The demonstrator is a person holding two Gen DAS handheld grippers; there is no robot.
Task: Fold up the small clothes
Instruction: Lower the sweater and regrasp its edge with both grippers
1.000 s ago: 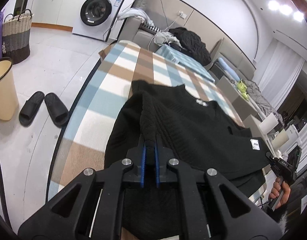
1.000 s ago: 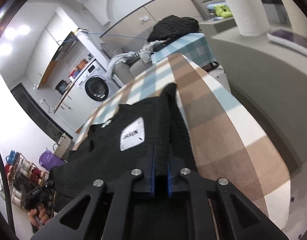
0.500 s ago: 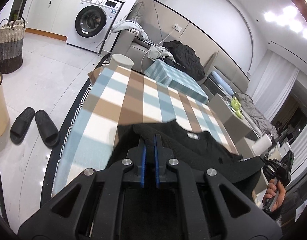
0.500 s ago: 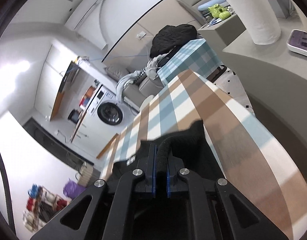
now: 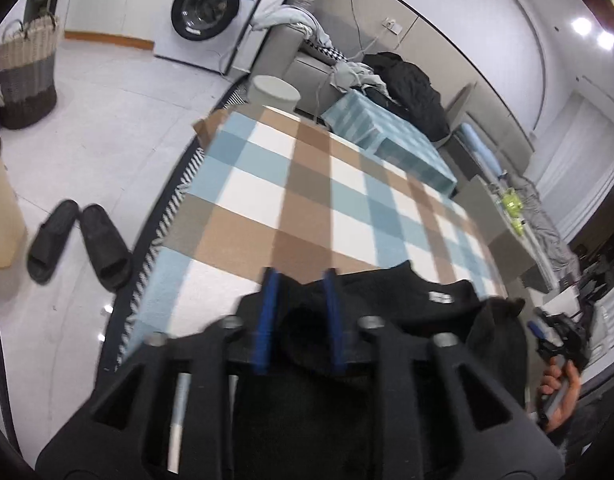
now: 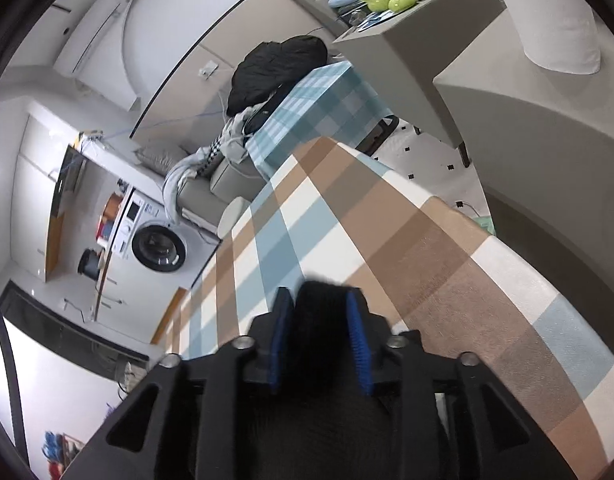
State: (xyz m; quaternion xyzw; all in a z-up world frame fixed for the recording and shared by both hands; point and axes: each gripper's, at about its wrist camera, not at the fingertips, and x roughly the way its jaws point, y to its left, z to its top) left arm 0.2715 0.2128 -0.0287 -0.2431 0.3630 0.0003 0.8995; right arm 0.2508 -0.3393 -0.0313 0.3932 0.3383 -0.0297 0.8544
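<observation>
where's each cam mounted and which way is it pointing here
Left wrist: sits on the left gripper, looking along its fingers over the black garment and checked table toward the washing machine; the person's right hand shows at the edge.
Right wrist: sits on the right gripper, looking down the same table; only its own fingers show, black cloth between them.
Shared: table, garment, washing machine, sofa.
</observation>
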